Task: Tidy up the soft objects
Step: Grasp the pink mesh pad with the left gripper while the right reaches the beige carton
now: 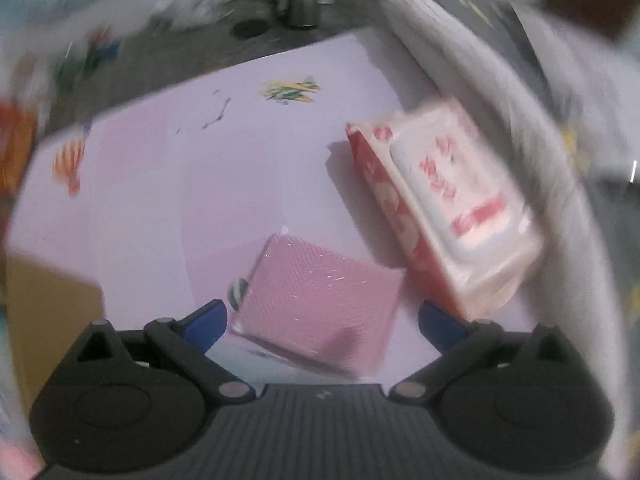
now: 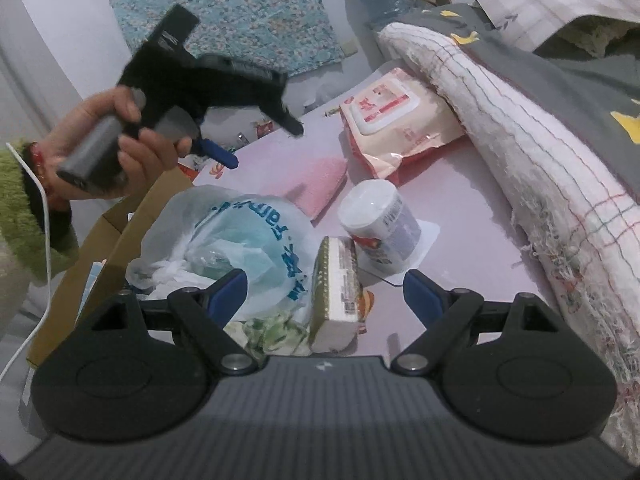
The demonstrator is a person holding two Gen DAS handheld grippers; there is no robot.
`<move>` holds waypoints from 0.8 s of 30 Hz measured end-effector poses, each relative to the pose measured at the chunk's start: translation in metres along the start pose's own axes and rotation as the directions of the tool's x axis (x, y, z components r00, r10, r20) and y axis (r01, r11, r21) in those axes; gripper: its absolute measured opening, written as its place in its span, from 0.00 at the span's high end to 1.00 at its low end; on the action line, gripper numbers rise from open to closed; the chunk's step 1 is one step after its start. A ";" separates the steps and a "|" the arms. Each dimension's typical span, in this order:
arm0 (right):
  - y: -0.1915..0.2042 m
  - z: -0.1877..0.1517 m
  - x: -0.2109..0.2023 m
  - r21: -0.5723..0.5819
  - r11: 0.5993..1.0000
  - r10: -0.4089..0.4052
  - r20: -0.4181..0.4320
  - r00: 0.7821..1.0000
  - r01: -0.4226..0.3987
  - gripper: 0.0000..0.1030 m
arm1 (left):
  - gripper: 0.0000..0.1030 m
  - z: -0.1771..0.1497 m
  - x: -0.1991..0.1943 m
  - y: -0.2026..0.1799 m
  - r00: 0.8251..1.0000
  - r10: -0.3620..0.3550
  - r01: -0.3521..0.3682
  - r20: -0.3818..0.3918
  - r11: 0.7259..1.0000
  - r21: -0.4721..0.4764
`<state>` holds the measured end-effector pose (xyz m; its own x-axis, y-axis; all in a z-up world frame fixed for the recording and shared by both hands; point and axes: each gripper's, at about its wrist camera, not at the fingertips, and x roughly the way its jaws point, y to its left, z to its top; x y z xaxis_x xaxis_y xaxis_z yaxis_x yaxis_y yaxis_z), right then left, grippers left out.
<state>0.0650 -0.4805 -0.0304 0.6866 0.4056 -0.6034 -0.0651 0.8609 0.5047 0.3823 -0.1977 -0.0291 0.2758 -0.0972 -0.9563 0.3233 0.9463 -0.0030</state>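
Note:
In the blurred left wrist view my left gripper [image 1: 322,324] points steeply down at the pink table [image 1: 160,184]. It is open, with a flat pink cloth pack [image 1: 316,304] lying below, between its blue fingers and untouched. A red-and-white wet wipes pack [image 1: 448,208] lies to its right. In the right wrist view my right gripper [image 2: 324,294] is open above a slim tissue pack [image 2: 336,288] standing on edge. A hand holds the left gripper [image 2: 262,146] above the pink cloth pack [image 2: 320,184]. The wet wipes pack [image 2: 396,120] lies behind it.
A white round tub [image 2: 380,220] stands beside the tissue pack. A stuffed plastic bag [image 2: 240,236] sits in a cardboard box [image 2: 116,240] at the table's left edge. A folded checked towel [image 2: 540,152] borders the right side. A metal kettle [image 1: 300,8] stands beyond the table.

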 end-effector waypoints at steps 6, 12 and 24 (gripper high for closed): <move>-0.010 0.003 0.006 0.024 1.000 -0.001 -0.006 1.000 0.001 0.17 | 0.01 -0.004 0.037 -0.013 0.994 0.075 -0.055 -0.085 0.974 0.222; -0.014 -0.001 0.013 0.045 0.999 0.001 -0.025 1.000 0.000 0.17 | 0.00 0.001 0.066 0.000 0.983 0.040 -0.012 -0.182 0.989 0.149; -0.019 -0.002 0.018 0.076 0.997 -0.004 -0.042 0.999 0.008 0.17 | 0.13 0.007 0.070 0.016 0.989 0.003 -0.001 -0.145 1.000 0.012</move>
<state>0.0772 -0.4888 -0.0519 0.6557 0.4144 -0.6311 -0.0048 0.8382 0.5453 0.4128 -0.1914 -0.0947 0.1421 -0.0488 -0.9887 0.3342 0.9425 0.0015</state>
